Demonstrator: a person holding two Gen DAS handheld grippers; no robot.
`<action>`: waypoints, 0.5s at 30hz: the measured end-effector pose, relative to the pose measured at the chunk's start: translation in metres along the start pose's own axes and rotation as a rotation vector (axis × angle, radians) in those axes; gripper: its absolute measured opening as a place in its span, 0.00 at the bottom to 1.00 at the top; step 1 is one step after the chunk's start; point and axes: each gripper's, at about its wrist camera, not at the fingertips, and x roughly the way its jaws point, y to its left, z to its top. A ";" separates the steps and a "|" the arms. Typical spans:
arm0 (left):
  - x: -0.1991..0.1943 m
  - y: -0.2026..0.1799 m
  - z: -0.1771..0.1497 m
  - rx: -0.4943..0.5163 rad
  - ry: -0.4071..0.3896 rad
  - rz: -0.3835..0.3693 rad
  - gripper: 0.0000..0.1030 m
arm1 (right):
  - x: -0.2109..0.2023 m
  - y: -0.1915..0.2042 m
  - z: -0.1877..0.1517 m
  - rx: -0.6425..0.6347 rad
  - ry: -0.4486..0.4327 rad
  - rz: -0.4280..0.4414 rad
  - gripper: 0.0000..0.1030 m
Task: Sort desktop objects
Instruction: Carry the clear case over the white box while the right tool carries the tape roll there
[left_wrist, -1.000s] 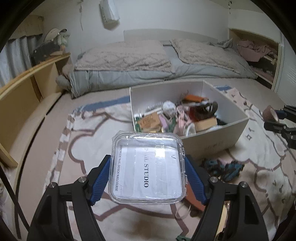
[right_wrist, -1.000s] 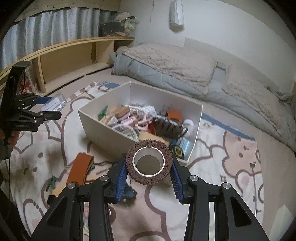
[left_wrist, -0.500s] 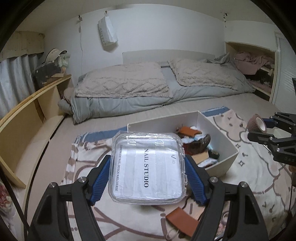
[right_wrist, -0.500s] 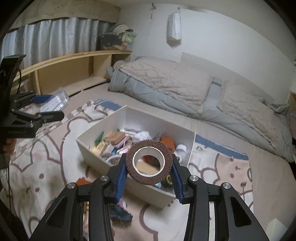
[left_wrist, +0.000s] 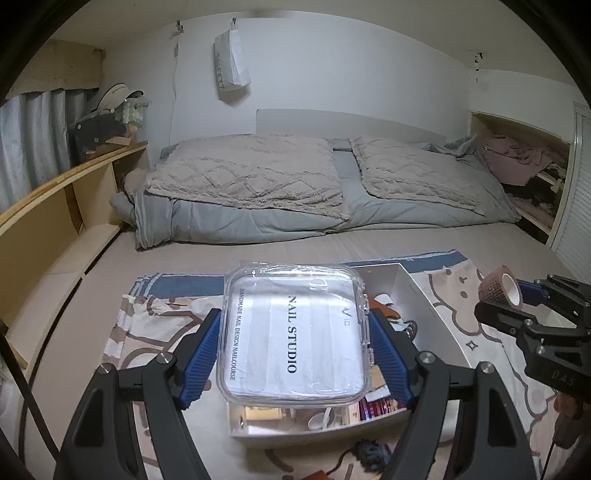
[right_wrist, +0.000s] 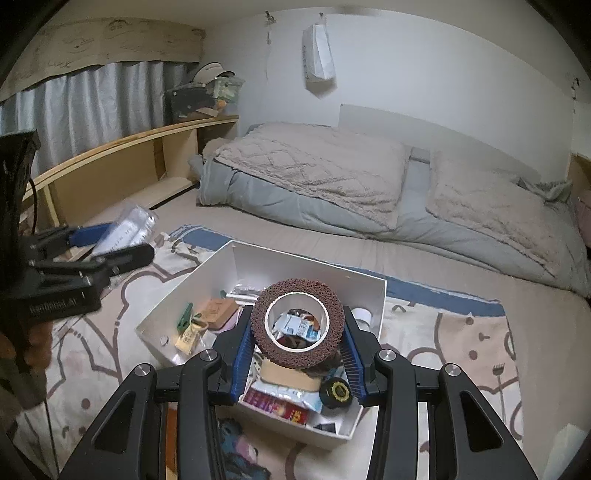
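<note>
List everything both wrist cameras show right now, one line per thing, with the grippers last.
clear square plastic case labelled NAIL STUDIO: 1, transparent with white insert, clamped in the left gripper above the bin
brown textured tape roll with white core: 1, brown, clamped in the right gripper above the bin
open white rectangular bin: 1, white, on the rug, full of mixed small items
green clip: 1, green, inside the bin's left part
patterned beige rug: 1, beige with brown lines and blue border, on the floor
folded grey and beige bedding: grey and beige, beyond the rug
wooden shelf: 1, light wood, left wall
left gripper: black, blue pads, shut
right gripper: black, blue pads, shut
</note>
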 end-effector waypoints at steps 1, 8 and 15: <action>0.003 -0.001 0.001 -0.002 0.001 0.000 0.75 | 0.004 -0.001 0.002 0.008 0.001 0.005 0.43; 0.043 0.009 -0.003 -0.039 0.043 0.001 0.75 | 0.035 -0.006 0.003 0.057 0.018 0.019 0.43; 0.083 0.018 -0.005 -0.071 0.110 -0.010 0.75 | 0.068 -0.009 -0.006 0.059 0.080 0.026 0.43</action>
